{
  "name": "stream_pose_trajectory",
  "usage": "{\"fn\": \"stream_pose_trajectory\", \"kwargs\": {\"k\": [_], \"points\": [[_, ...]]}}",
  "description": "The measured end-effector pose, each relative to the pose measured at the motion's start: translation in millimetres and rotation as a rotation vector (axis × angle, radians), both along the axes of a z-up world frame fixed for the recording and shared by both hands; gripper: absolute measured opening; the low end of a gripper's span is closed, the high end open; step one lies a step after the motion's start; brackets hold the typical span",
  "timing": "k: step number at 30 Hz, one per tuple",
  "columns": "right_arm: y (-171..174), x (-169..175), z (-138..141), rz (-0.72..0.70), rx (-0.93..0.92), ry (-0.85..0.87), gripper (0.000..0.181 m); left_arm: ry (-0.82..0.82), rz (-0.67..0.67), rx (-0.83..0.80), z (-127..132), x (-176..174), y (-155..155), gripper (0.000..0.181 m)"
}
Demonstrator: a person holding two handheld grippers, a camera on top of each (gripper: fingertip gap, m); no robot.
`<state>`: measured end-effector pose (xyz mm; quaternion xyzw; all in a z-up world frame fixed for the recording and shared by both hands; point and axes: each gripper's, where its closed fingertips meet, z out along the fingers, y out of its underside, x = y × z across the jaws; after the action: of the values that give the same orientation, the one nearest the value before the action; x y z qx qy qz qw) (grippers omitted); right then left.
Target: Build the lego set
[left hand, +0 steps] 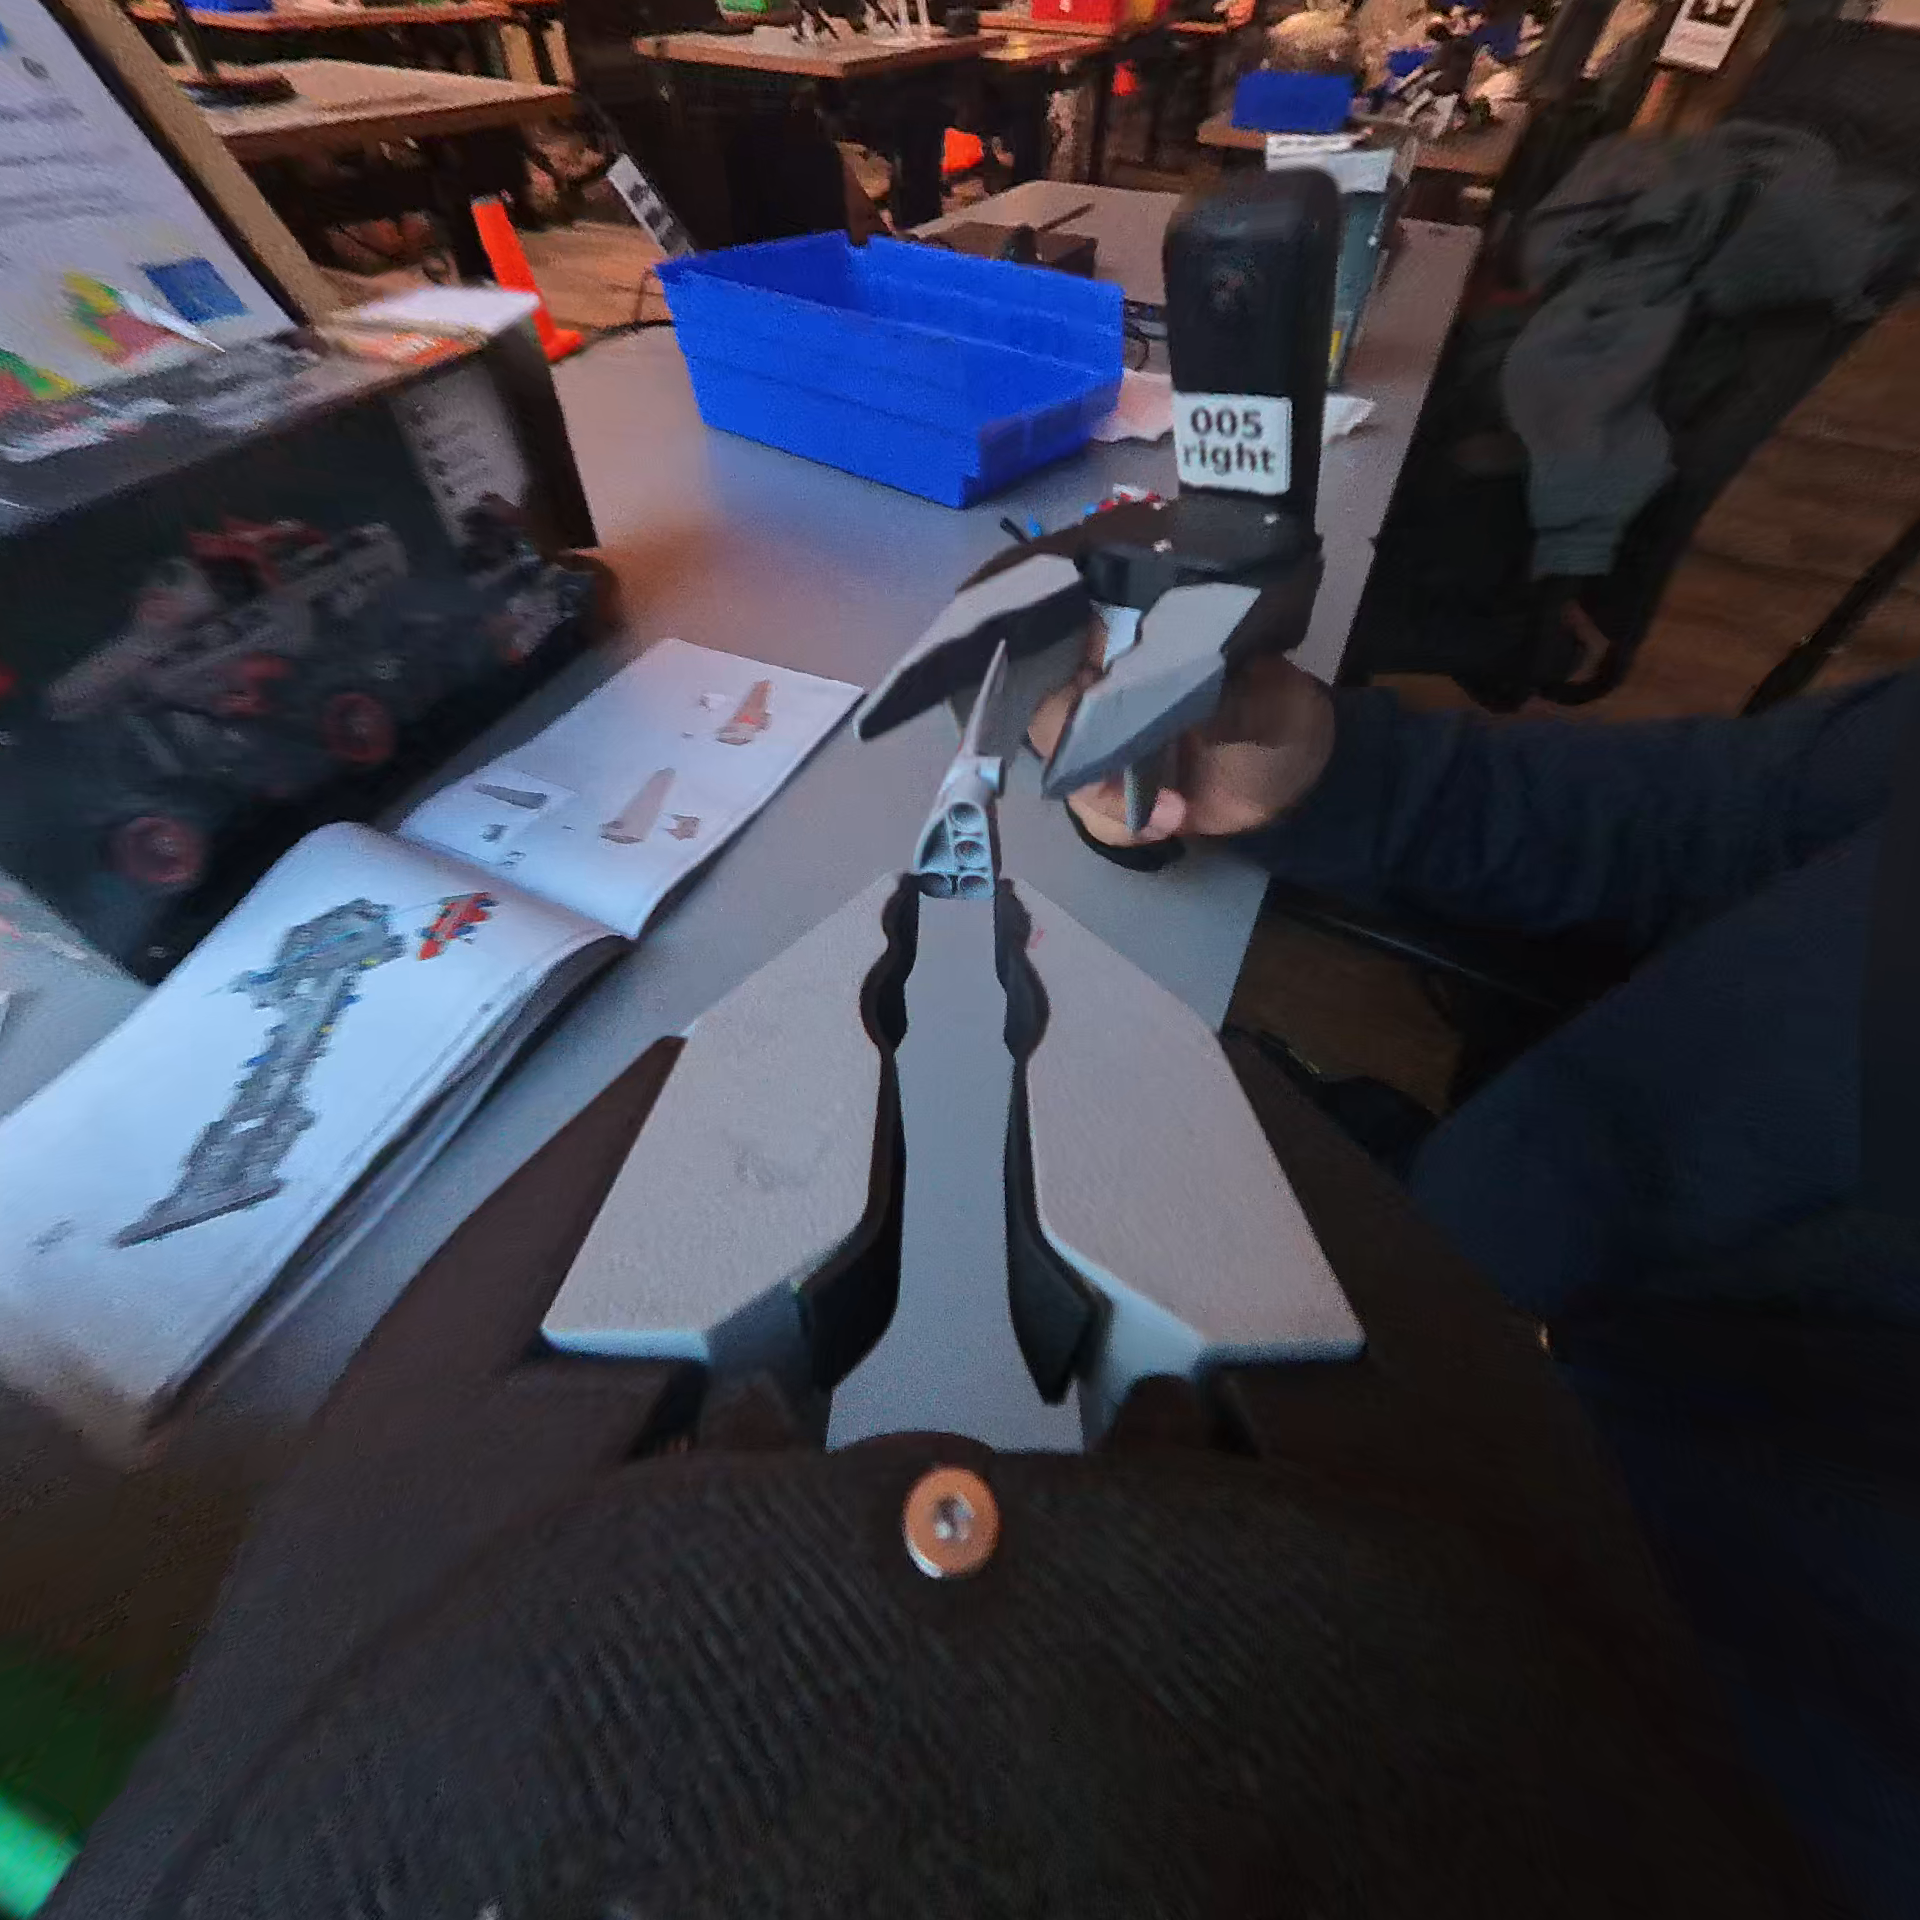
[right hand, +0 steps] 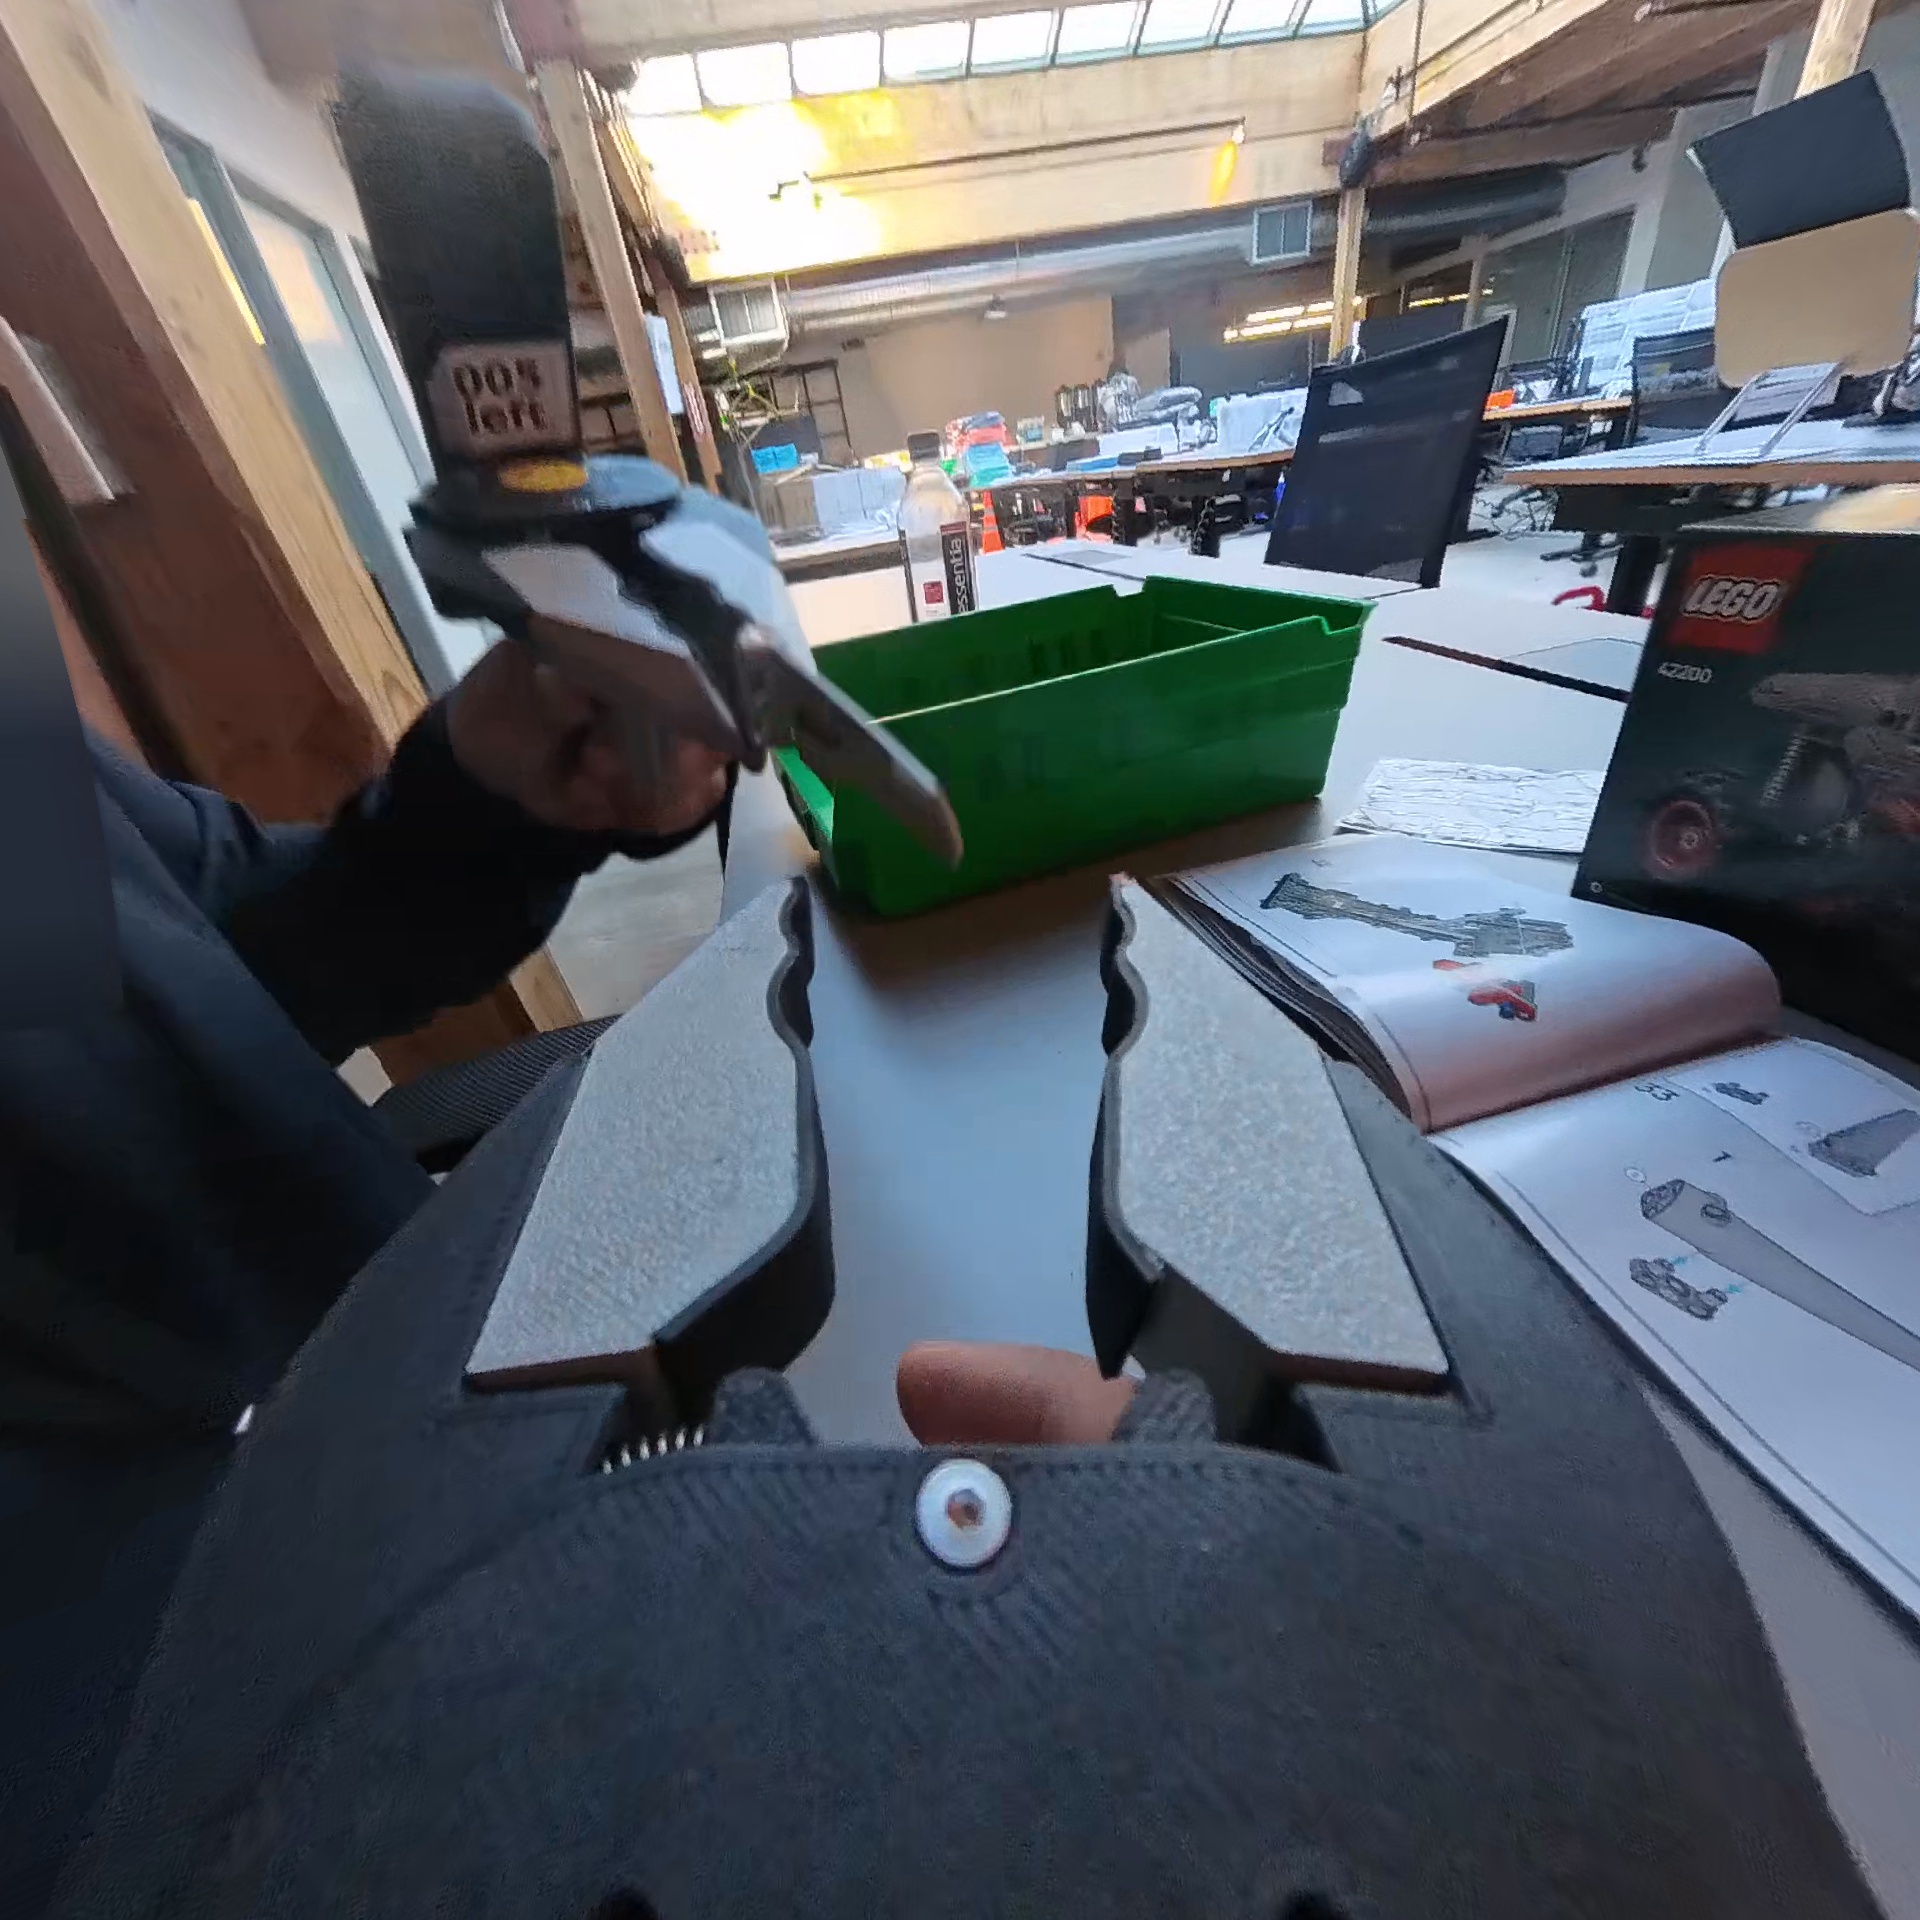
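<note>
My left gripper (left hand: 956, 883) is shut on the holed end of a long grey Lego panel (left hand: 961, 826) and holds it above the grey table (left hand: 779, 540). The panel's thin end points toward my right gripper (left hand: 956, 758), which is open, with its fingers on either side of that end. In the right wrist view my right gripper (right hand: 956, 899) is open and empty. The panel (right hand: 862, 753) slants down from the left gripper (right hand: 748, 665), and its tip ends just ahead of my right fingertips (right hand: 784, 914).
An open instruction booklet (left hand: 312, 1039) (right hand: 1558, 987) lies on the table beside the dark Lego box (left hand: 260, 623) (right hand: 1766, 727). A blue bin (left hand: 894, 353) stands at one end and a green bin (right hand: 1091, 748) at the other, with a water bottle (right hand: 935, 540) behind it. One gripper's finger ends stand about 6 cm off the other's.
</note>
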<state>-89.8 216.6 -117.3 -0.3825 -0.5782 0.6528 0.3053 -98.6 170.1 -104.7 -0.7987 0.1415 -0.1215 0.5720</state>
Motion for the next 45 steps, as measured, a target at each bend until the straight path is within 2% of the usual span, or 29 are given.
{"fn": "stream_pose_trajectory", "kwargs": {"k": [2,4,7,9,13,15,19,21,23,26,30,38,45], "points": [[3.4,6.8,-1.0,0.004,-0.009,0.015,0.046,-0.048,-0.046,-0.031,-16.9,10.1,6.2,0.011],[4.6,12.7,-7.5,0.011,0.009,0.010,0.025,-0.092,-0.073,-0.044,-29.9,14.6,13.1,0.011],[7.2,15.0,-23.2,-0.002,0.073,-0.042,0.007,-0.142,-0.097,-0.073,-46.7,13.7,23.7,0.011],[11.2,13.1,-26.0,-0.039,0.116,-0.043,0.003,-0.181,-0.097,-0.082,-53.6,9.7,31.2,0.011],[21.7,5.2,-31.0,-0.096,0.106,-0.086,0.025,-0.243,-0.115,-0.100,-61.2,5.6,42.5,0.011],[26.5,3.6,-32.0,-0.103,0.078,-0.106,0.024,-0.228,-0.103,-0.100,-64.5,2.1,48.0,0.011],[54.1,0.3,-33.5,-0.264,0.118,-0.106,0.025,-0.104,-0.055,-0.096,-78.6,-6.3,60.3,0.011],[58.3,-0.2,-34.3,-0.290,0.121,-0.112,0.025,-0.046,-0.051,-0.090,-82.5,-6.4,65.0,0.011],[58.3,-1.0,-35.6,-0.299,0.133,-0.118,0.028,-0.009,-0.042,-0.045,-78.2,-7.0,69.7,0.011],[53.2,-1.8,-38.3,-0.288,0.176,-0.121,0.033,0.001,-0.044,-0.089,-85.0,-6.5,72.4,0.011],[47.2,-3.2,-42.7,-0.276,0.230,-0.133,0.039,0.030,0.019,-0.039,-79.7,-17.2,73.9,0.011],[45.8,-3.4,-43.7,-0.280,0.251,-0.131,0.040,0.111,0.048,-0.017,-80.7,-17.8,74.1,0.011],[39.5,-7.3,-53.4,-0.270,0.326,-0.172,0.042,0.111,0.040,0.002,-78.2,-16.0,72.0,0.011]]}}
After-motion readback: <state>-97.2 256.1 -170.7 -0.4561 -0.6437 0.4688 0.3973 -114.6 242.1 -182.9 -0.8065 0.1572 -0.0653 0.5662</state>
